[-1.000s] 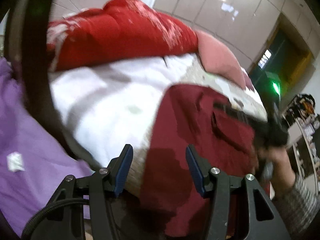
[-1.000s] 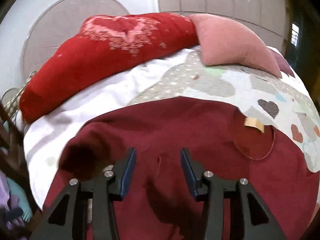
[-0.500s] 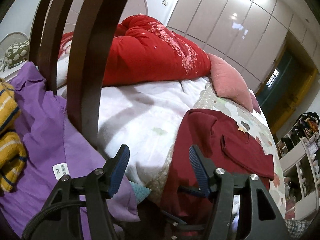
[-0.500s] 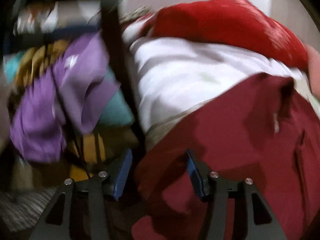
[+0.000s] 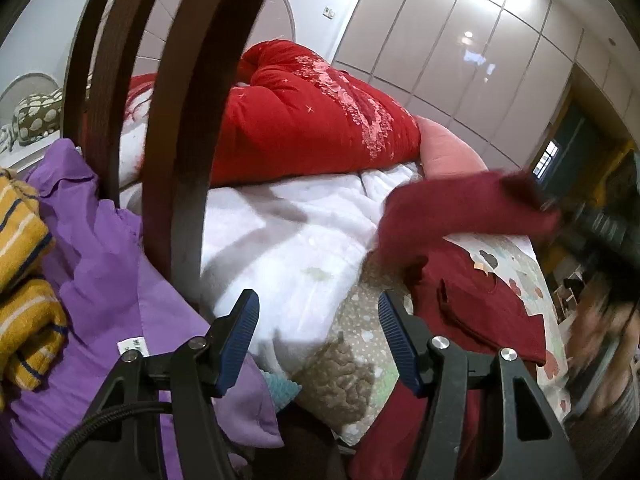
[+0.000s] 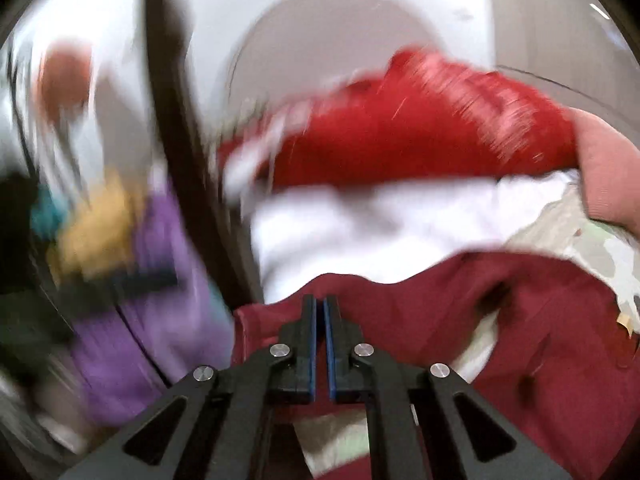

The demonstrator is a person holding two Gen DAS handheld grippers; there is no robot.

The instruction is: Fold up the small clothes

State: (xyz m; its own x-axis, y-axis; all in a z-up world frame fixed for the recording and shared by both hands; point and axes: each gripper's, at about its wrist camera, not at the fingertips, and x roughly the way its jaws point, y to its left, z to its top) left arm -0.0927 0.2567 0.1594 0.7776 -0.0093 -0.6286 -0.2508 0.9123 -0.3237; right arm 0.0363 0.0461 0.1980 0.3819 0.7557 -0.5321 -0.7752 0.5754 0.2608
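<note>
On the bed, the right tongs (image 6: 320, 312) have just clamped the dark red knit garment's (image 6: 500, 320) edge, likely to fold it over. The left tongs (image 5: 316, 320) hang released, holding nothing.

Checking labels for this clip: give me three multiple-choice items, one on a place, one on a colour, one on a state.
1. The maroon garment lies mostly: A on the bed; B on the floor; C over a chair back.
2. The pads of the left gripper are: A green; B blue; C white.
3. The left gripper is: A shut on cloth; B shut, empty; C open, empty.

A, it spreads across the bed; B, blue ribbed faces show; C, a clear gap with nothing between.
</note>
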